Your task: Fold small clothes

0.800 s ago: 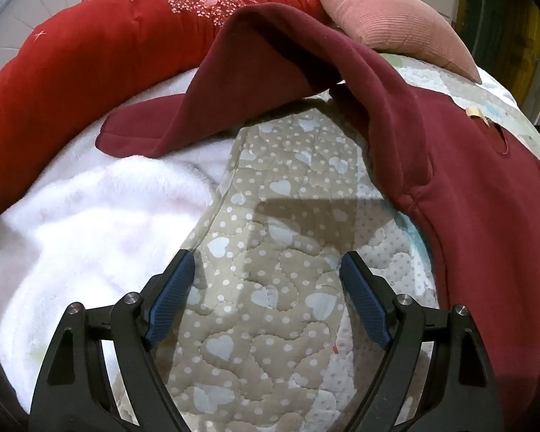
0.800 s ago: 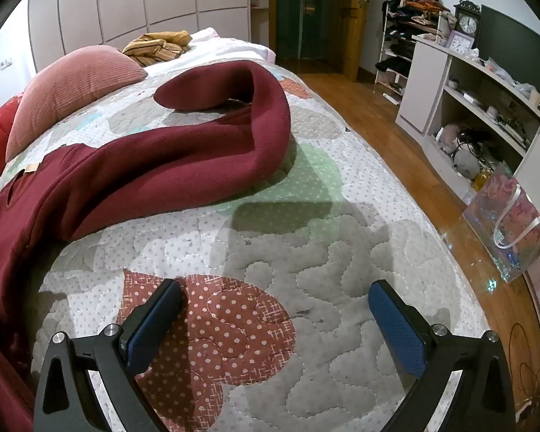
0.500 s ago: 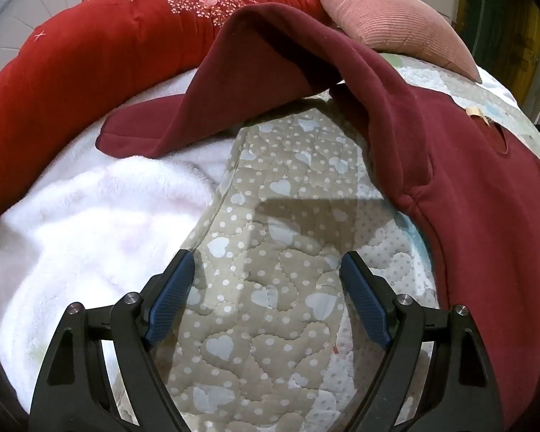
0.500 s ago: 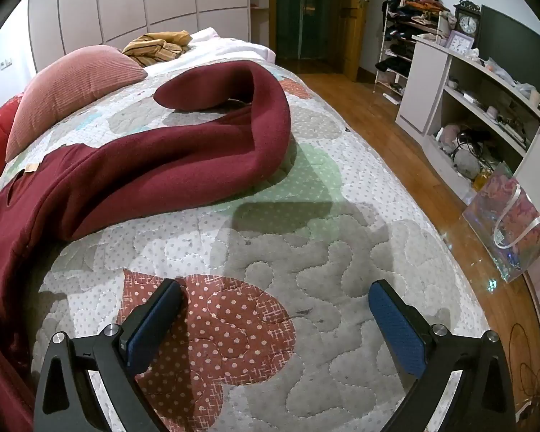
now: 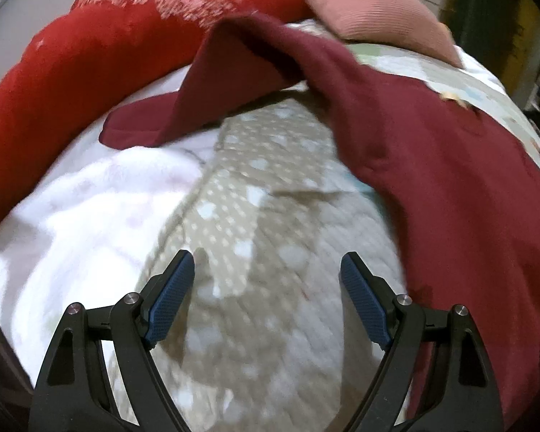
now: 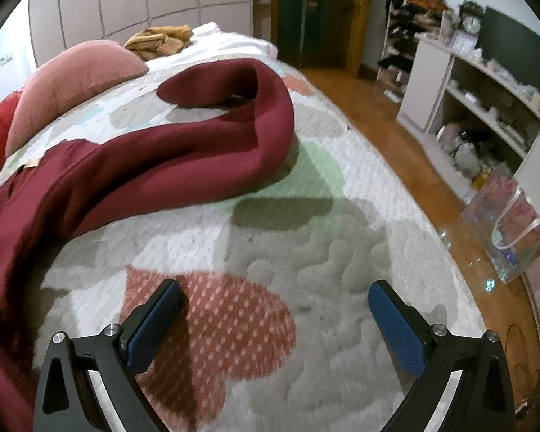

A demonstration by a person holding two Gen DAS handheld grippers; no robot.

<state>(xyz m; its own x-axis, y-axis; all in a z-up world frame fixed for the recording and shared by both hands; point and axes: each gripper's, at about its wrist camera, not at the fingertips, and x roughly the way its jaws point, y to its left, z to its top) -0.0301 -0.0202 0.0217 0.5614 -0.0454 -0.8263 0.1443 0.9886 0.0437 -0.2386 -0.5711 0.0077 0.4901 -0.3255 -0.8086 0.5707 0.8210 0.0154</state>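
**Both tools empty above a spread maroon sweatshirt, before the first fold**

The left tool (image 5: pixel 266 288) hangs with its blue-padded fingers spread wide and nothing between them; below it lies the heart-printed quilted bedspread (image 5: pixel 255 216). The dark maroon fleece sweatshirt (image 5: pixel 450 187) lies ahead and to the right of this tool, its body flat on the bed. One sleeve (image 5: pixel 205 108) runs ahead and to the left, draped over the fluffy white blanket (image 5: pixel 82 216) and against the long bright-red floral bolster (image 5: pixel 90 54), so it sits raised rather than flat. A pink ribbed cushion (image 5: pixel 370 10) lies farthest ahead.

The right tool (image 6: pixel 273 324) is likewise released, over bare bedspread (image 6: pixel 306 306). The other sleeve (image 6: pixel 205 144) lies ahead and to its left, curling back on itself at the far end.

The garment appears laid out so each tool faces its own sleeve; the likely first step is to take each cuff and bring it inward. The views are motion-blurred, so fine seams cannot be read.
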